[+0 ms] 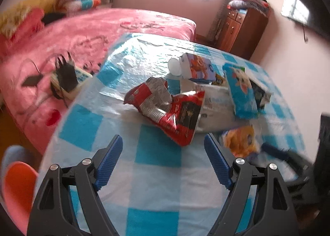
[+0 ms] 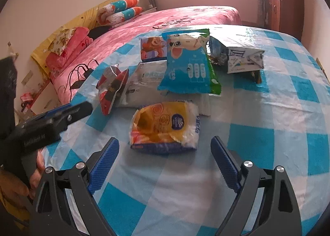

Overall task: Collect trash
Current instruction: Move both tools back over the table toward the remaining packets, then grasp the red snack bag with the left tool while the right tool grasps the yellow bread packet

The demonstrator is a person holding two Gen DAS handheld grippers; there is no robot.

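Trash lies in a heap on the blue-and-white checked tablecloth. A crumpled red snack bag sits just ahead of my left gripper, which is open with nothing between its fingers. Behind the red bag lie a flat white bag, a cartoon carton and a blue snack bag. In the right wrist view a yellow tissue pack lies directly ahead of my right gripper, which is open with its fingertips at the pack's near edge, apart from it. Beyond the pack are the blue bag, the red bag and a torn white carton.
A pink bed runs along the table's far left side, with a black charger and cables on it. A wooden cabinet stands at the back right. An orange seat is below the table's left edge. A hand holds the left gripper.
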